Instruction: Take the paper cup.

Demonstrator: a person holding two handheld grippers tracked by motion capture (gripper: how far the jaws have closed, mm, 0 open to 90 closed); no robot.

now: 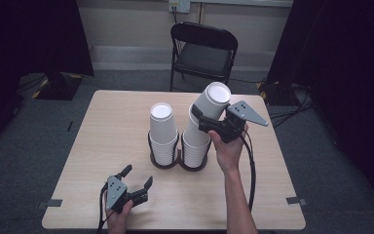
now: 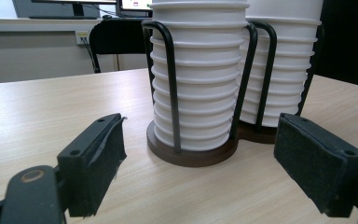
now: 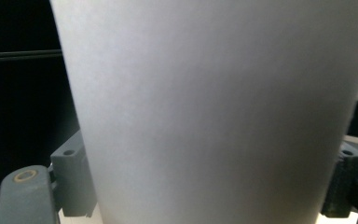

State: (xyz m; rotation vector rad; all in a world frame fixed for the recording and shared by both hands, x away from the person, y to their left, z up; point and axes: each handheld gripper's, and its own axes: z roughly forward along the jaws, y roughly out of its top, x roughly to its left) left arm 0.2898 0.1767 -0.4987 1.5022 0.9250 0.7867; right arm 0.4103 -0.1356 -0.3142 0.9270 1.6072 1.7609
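My right gripper is closed on a white paper cup, one jaw on each side of the cup wall. In the right gripper view that cup sits between the two jaws, with both pads pressed against its sides. The cup is upside down, tilted toward the table's right edge, and its rim still overlaps the top of the right stack of inverted cups. That stack stands in the right ring of a black wire holder near the centre of the table. The left stack stands upright in the holder's other ring, just beside it.

My left gripper rests near the table's front edge, toward the front left corner, well apart from the holder. Its jaws stand wide open and hold nothing. In the left gripper view, both pads hover just above the table surface, and the holder's round base lies ahead between them, untouched.
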